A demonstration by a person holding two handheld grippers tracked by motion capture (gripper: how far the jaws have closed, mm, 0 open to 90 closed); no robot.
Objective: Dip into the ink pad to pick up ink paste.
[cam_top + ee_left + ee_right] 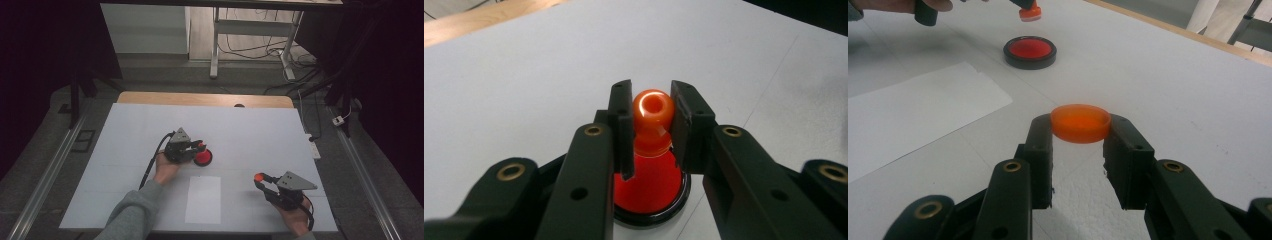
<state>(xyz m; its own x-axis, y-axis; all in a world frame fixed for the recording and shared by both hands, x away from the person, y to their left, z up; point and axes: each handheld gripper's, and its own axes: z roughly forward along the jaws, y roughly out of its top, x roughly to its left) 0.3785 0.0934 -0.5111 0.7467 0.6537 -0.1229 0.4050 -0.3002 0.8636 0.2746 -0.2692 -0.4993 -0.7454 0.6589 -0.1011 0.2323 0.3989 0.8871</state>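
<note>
My left gripper is shut on the round knob of an orange stamp. It holds the stamp upright just above a red ink pad in a black round case. In the right gripper view the stamp hangs a little above the ink pad, not touching it. My right gripper is shut on a flat orange lid, held level above the table at the front right.
A white sheet of paper lies near the front edge between my two hands. The white table cover ends at a wooden strip at the far side. Beyond it stand desk legs and cables on the floor.
</note>
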